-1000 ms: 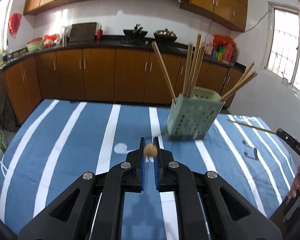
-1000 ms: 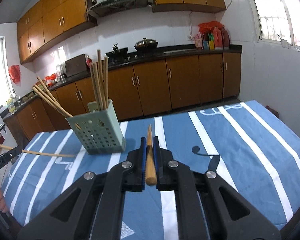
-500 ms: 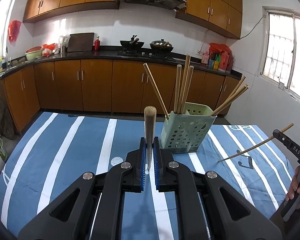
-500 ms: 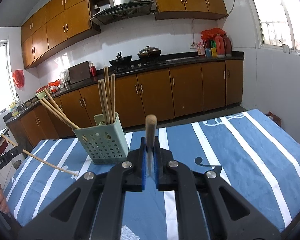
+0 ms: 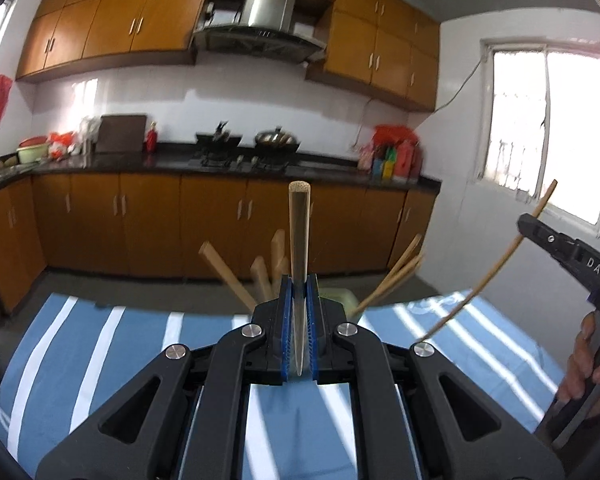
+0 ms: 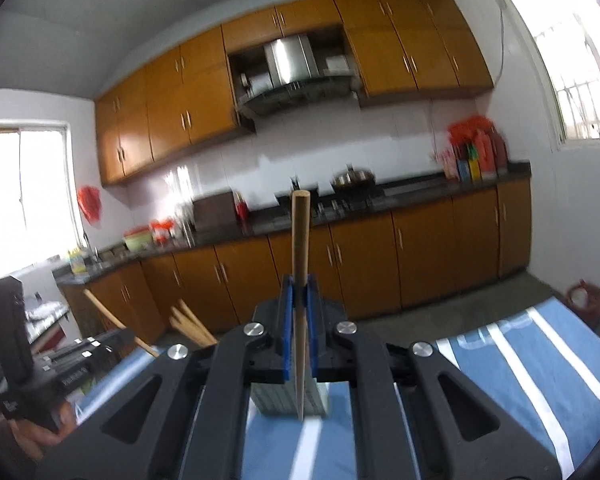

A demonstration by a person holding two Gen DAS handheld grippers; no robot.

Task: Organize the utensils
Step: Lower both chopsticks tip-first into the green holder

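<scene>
Your left hand-held gripper (image 5: 299,320) is clamped on a chopstick (image 5: 299,240) standing upright between its pads; your right hand-held gripper (image 6: 299,320) pinches a second chopstick (image 6: 300,248) the same way. The green holder (image 5: 336,294) sits just beyond and below both — mostly hidden behind the left fingers. Risk: lowering blind, a tip could strike the rim or the sticks already inside and tip the holder on the table (image 5: 100,344).
</scene>
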